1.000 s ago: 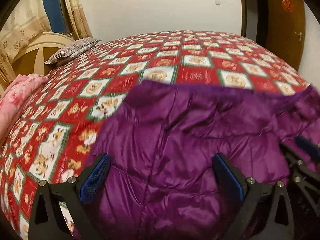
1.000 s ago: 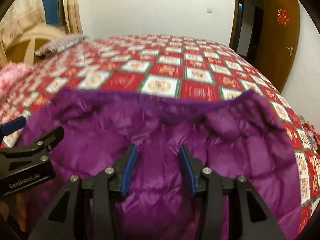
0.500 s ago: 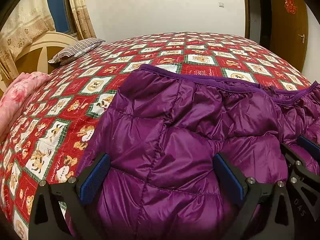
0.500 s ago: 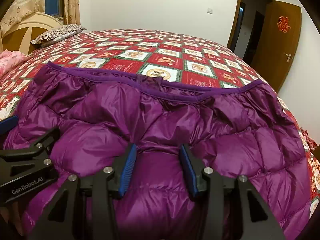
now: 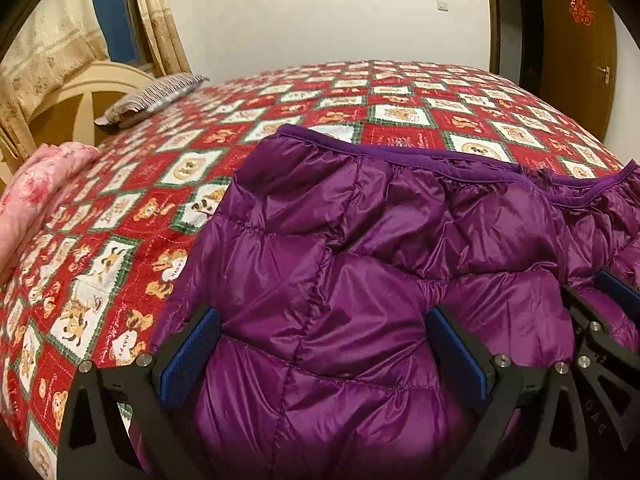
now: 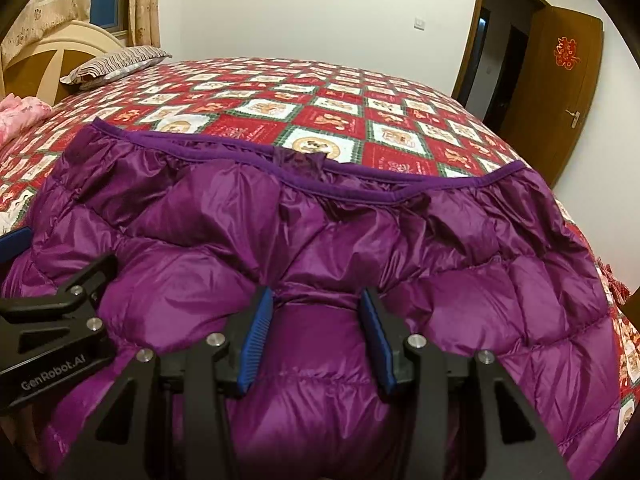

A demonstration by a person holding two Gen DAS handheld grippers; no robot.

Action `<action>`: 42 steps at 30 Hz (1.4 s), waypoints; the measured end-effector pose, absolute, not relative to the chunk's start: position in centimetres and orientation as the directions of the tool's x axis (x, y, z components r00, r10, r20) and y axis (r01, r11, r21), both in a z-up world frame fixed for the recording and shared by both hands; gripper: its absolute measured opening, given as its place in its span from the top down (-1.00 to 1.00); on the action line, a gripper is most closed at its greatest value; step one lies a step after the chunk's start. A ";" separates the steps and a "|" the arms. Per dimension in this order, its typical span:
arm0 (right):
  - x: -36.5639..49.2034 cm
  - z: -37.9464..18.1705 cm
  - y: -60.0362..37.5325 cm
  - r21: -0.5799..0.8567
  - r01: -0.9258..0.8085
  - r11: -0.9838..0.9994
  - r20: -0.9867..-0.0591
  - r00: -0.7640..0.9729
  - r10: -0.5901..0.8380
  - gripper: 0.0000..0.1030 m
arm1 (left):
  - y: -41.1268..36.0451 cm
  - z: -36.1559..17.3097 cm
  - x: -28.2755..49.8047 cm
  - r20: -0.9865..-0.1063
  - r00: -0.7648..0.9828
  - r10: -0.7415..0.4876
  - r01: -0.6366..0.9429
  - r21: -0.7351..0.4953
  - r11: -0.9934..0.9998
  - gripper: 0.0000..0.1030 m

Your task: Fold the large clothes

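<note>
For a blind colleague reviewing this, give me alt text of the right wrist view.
A puffy purple quilted jacket lies spread on a bed with a red teddy-bear bedspread. The right gripper has a fold of it between its partly open jaws; the left gripper sits at left.

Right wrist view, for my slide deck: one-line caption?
Right tongs straddle a bulge of purple puffer jacket spread on a red bear-print bedspread.

A big bed point(image 5: 400, 92) fills the room. Its cover is red with white squares and little bears. A striped pillow point(image 5: 152, 96) lies near the round, cream headboard point(image 5: 80, 96). A pink blanket point(image 5: 36, 188) sits at the bed's left edge. Yellow curtains point(image 5: 160, 20) hang by a blue window point(image 5: 108, 20). The wall point(image 6: 300, 8) is white. A brown door point(image 6: 560, 92) stands open on the right.
</note>
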State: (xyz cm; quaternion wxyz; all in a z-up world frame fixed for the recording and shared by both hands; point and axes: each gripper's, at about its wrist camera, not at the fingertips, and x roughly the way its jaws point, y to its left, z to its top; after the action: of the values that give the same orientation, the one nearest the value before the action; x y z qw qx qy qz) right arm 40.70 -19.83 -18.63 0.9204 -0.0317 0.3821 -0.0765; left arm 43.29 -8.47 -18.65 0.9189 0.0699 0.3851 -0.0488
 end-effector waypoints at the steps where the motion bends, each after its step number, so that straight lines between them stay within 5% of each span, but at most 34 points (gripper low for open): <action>1: 40.7 -18.6 -19.8 -0.119 0.116 0.986 -0.700 0.694 -0.166 0.04 | -8.1 -18.3 43.2 -0.726 0.686 -0.039 0.144 0.084 0.986 -0.98; 4: 39.9 -17.5 -19.8 -0.121 0.086 0.989 -0.719 0.679 -0.148 0.00 | -4.7 -15.6 40.1 -0.679 0.733 -0.039 0.088 0.038 0.995 -0.98; 7: 36.5 -15.9 -19.9 -0.078 0.089 0.993 -0.700 0.704 -0.118 -0.32 | -0.2 -14.6 37.0 -0.633 0.774 -0.014 0.004 -0.017 1.000 -0.98; 12: 32.5 -17.7 -18.8 -0.121 0.092 0.988 -0.690 0.708 -0.150 -0.33 | 4.5 -19.5 36.9 -0.760 0.648 -0.047 -0.064 -0.116 0.991 -0.98; 19: 33.2 -18.7 -18.3 -0.181 0.091 0.979 -0.690 0.697 -0.192 -0.34 | 4.6 -20.0 36.8 -0.759 0.631 -0.162 -0.017 -0.223 0.975 -0.95; 23: 31.5 -17.4 -18.7 -0.141 0.092 0.986 -0.699 0.696 -0.165 -0.34 | 3.4 -19.7 35.8 -0.723 0.645 -0.248 0.079 -0.259 0.963 -0.39; 27: 29.1 -17.5 -18.4 -0.156 0.097 0.983 -0.681 0.710 -0.178 -0.42 | 3.1 -19.7 35.3 -0.696 0.652 -0.300 0.115 -0.300 0.947 -0.14; 29: 29.6 -19.3 -18.4 -0.149 0.092 0.984 -0.708 0.685 -0.172 -0.42 | 3.2 -19.6 35.2 -0.677 0.649 -0.349 0.146 -0.339 0.929 0.36; 32: 30.1 -19.6 -18.0 -0.177 0.101 0.979 -0.702 0.684 -0.198 -0.44 | 3.0 -19.3 35.0 -0.656 0.658 -0.369 0.171 -0.346 0.922 0.63; 42: 29.2 -19.5 -15.8 -0.222 0.097 0.970 -0.683 0.695 -0.226 -0.28 | 5.4 -17.1 33.3 -0.599 0.691 -0.405 0.194 -0.387 0.902 0.85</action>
State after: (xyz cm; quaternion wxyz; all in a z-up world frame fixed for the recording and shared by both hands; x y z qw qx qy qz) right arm 29.25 -15.77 -19.50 0.9167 -0.0846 0.3804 -0.0879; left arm 33.35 5.36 -17.08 0.9074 -0.1482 0.3569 -0.1650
